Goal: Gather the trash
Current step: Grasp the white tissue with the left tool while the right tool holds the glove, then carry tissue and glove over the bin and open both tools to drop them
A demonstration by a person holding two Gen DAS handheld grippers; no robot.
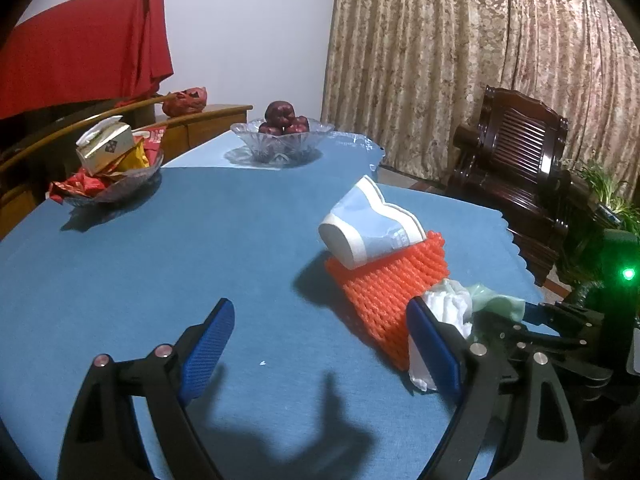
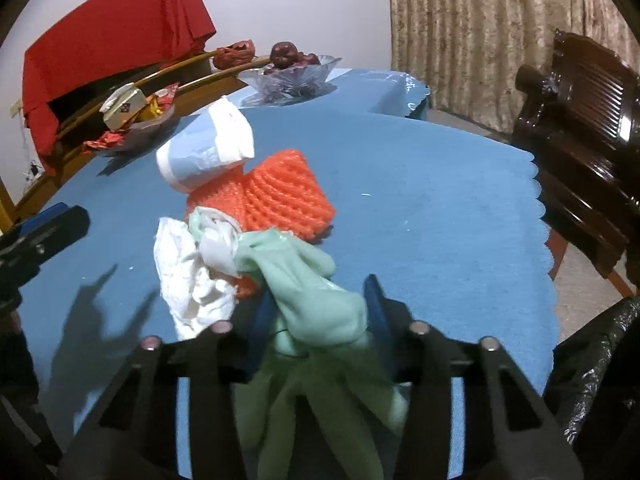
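Observation:
A pile of trash lies on the blue tablecloth [image 1: 160, 260]. A crushed blue-and-white paper cup [image 1: 368, 232] [image 2: 208, 148] rests on an orange foam net [image 1: 384, 288] [image 2: 280, 196]. In front of the net lie a crumpled white tissue [image 1: 448, 304] [image 2: 188, 280] and a pale green plastic bag [image 1: 496, 304] [image 2: 312, 280]. My right gripper [image 2: 320, 292] is shut on the green bag, whose loose end hangs down between the arms. My left gripper [image 1: 320, 304] is open just above the cloth, its right finger beside the net and tissue, nothing between its pads.
A glass bowl of dark red fruit [image 1: 280, 140] stands at the far end. A glass dish of snack packets [image 1: 108, 176] sits at the left. A dark wooden chair [image 1: 520, 168] stands past the scalloped table edge [image 2: 544, 240]. A black bag [image 2: 592, 360] hangs at the lower right.

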